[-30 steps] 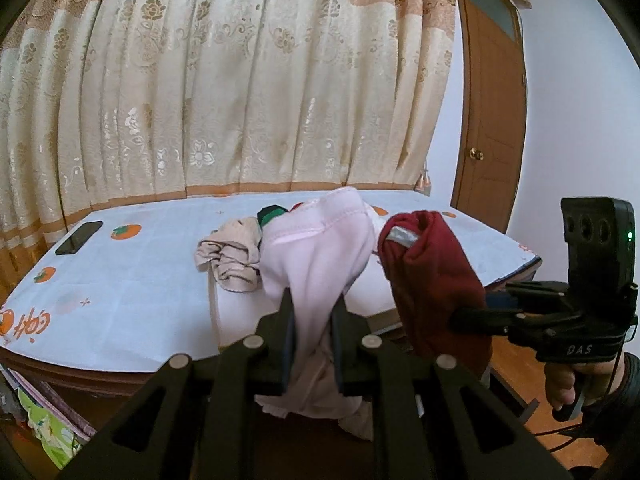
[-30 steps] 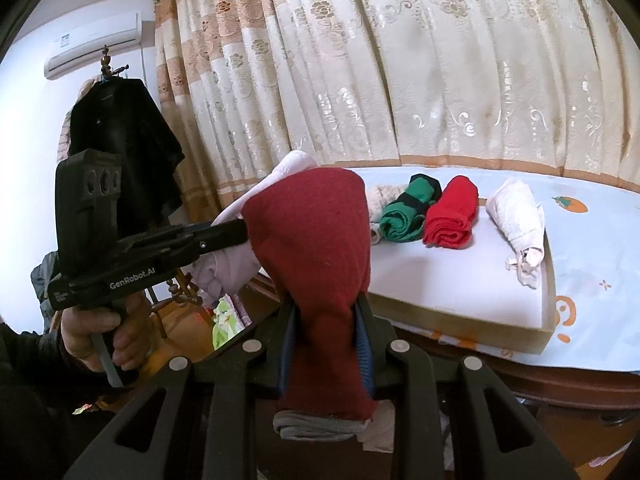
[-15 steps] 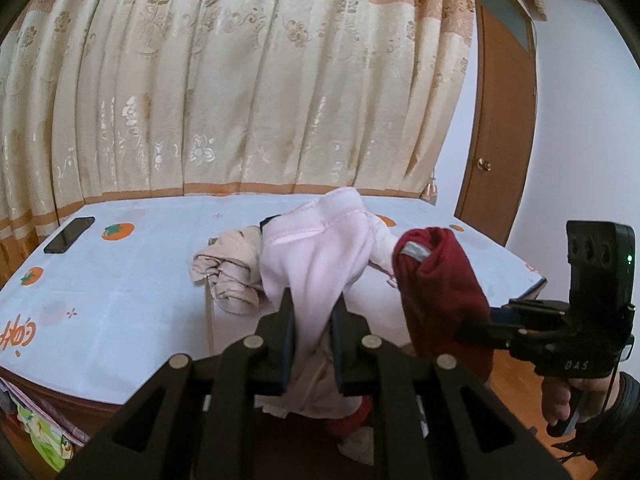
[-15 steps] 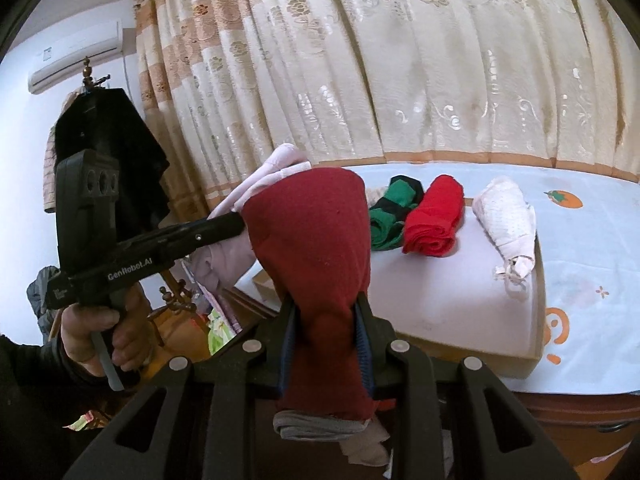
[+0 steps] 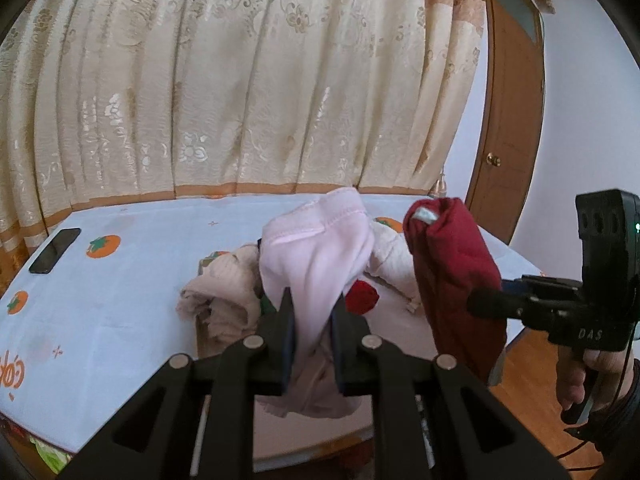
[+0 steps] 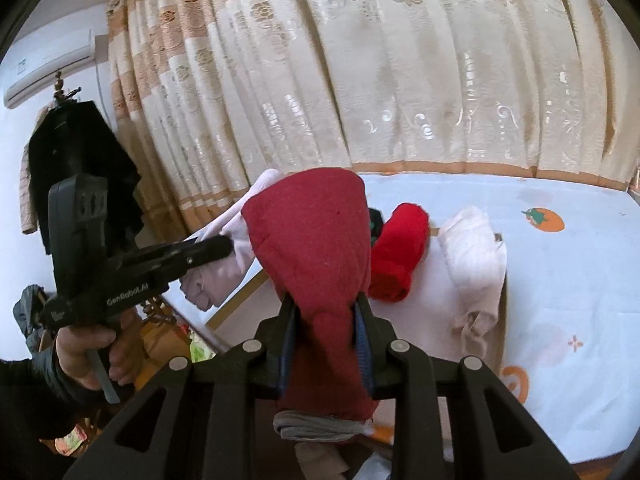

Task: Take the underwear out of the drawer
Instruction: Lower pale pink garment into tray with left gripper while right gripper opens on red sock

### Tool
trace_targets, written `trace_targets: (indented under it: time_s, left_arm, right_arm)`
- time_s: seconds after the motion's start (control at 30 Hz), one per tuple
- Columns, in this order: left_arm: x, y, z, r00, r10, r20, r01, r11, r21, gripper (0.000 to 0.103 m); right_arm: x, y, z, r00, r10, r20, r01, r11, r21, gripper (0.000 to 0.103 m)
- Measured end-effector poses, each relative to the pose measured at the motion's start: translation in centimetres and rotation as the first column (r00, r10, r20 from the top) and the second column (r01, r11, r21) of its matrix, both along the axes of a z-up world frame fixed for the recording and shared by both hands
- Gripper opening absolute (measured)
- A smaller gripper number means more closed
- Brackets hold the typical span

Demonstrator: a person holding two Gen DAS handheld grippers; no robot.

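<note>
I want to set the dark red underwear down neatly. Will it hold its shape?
Probably not. The dark red underwear bunches between the right gripper pads and sags below, so it looks floppy and light; it will likely slump when released.

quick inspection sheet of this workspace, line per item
surface: table under a white cloth with orange fruit prints
job's things: pink underwear; dark red underwear
clutter: phone, bright red roll, cream garment, beige garment
grippers: left hand-held gripper shut on pink underwear; right hand-held gripper shut on dark red underwear
cables: black cable at right wrist
surroundings: curtain, door, air conditioner
</note>
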State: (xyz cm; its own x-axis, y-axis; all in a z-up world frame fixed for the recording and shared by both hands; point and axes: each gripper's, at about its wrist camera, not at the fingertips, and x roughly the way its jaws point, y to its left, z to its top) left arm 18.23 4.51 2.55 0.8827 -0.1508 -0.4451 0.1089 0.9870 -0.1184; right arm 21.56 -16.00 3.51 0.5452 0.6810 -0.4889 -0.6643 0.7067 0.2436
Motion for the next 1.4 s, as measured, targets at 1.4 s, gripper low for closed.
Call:
trace_targets:
  time_s: [1.4]
  left_arm:
    - [17.6,-0.6,-5.1,0.962,0.033,-0.272,-0.073,0.988,-0.139,0.014]
  right_arm:
    - [18.1,3.4,-4.3,0.958,-0.234,-0.167,0.202,0.961,-0.189,0.029]
